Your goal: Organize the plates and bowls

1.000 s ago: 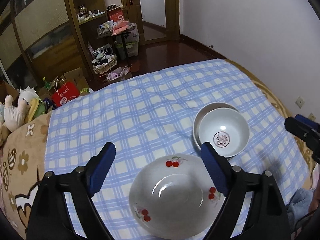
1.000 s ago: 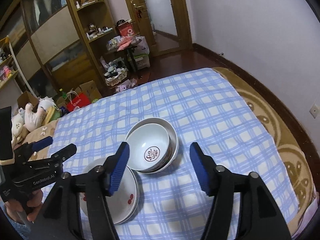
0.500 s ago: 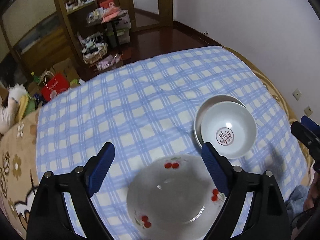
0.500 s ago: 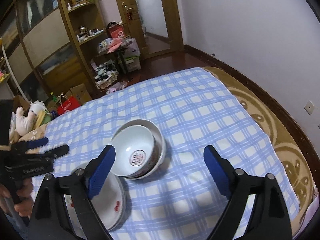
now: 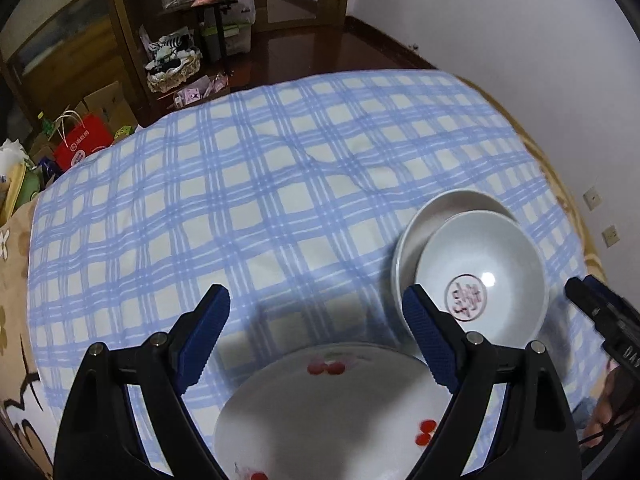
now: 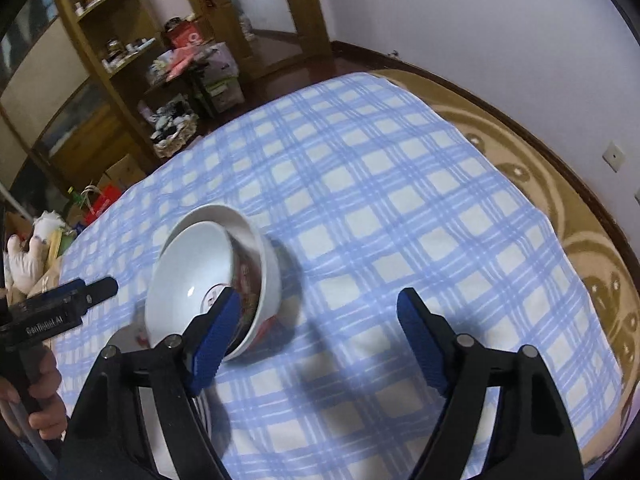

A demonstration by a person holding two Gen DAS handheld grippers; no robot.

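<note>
2 nested bowls (image 5: 476, 276) on blue check cloth (image 5: 280, 184), inner bowl tilted inside outer, red seal mark at bottom. Cherry plate (image 5: 336, 412) just beside bowls, nearer camera in left view. Left gripper (image 5: 316, 332) above plate, fingers (image 5: 204, 332) wide apart, nothing held. Right gripper (image 6: 316, 336) at bowls, fingers (image 6: 216, 332) wide, just been closing from wider; left finger in front of bowl rim, contact unclear, nothing gripped. Bed under cloth. Shelf (image 6: 116, 40) behind.

Cherry plate (image 5: 336, 412) blurred, its near rim cut off below.
</note>
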